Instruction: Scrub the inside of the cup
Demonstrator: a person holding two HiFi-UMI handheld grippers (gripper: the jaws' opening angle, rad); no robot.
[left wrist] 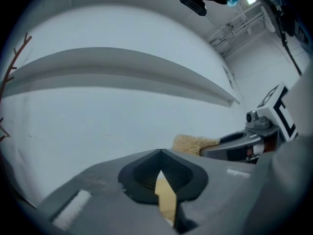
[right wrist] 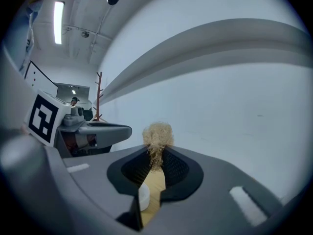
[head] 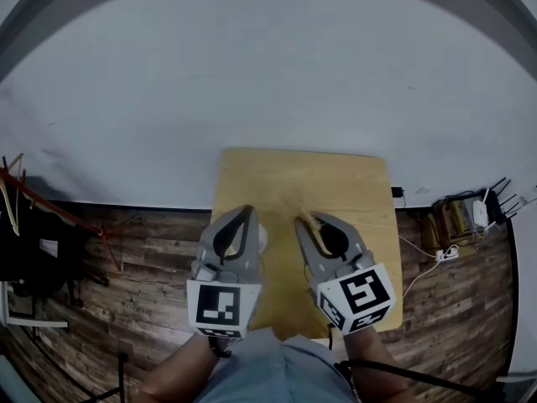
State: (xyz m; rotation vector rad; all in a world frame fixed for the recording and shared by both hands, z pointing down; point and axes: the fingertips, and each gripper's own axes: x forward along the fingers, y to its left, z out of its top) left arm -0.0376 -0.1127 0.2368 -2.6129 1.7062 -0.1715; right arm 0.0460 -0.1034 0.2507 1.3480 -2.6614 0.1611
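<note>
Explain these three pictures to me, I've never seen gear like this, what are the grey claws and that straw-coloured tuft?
The grey claws are two-jaw grippers, one held in each of a person's hands; there is no robot arm. The head view looks down from the person's head onto a small wooden table. The other two pictures come from cameras riding on each gripper. The left gripper is shut and empty. The right gripper is shut on a straw-coloured scrubber. A white cup shows on the table beside the left gripper.
</note>
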